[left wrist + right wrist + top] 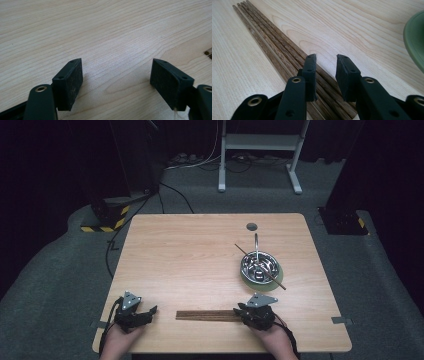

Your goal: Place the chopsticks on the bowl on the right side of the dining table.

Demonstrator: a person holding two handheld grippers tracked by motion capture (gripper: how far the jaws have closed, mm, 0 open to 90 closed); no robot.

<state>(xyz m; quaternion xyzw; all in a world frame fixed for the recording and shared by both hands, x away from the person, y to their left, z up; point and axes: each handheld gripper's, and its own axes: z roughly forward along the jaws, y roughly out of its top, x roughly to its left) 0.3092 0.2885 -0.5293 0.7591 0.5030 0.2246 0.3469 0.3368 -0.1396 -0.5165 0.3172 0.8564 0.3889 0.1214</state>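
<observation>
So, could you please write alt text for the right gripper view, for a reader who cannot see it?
The right gripper stands with its two black jaws a little apart over a bundle of dark wooden chopsticks lying on a light wooden table. The rim of a green plate shows at the right edge.

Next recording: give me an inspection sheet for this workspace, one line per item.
Surface: wooden table, with a round hole near its far edge.
Job's things: row of dark wooden chopsticks lying side by side along the near edge.
Clutter: metal bowl on a green plate, one chopstick and metal utensils in it.
Grippers: left gripper open over bare wood; right gripper straddling the chopsticks, a gap between the jaws.
Cables: black cable on the floor.
Surroundings: grey carpet, white frame.
</observation>
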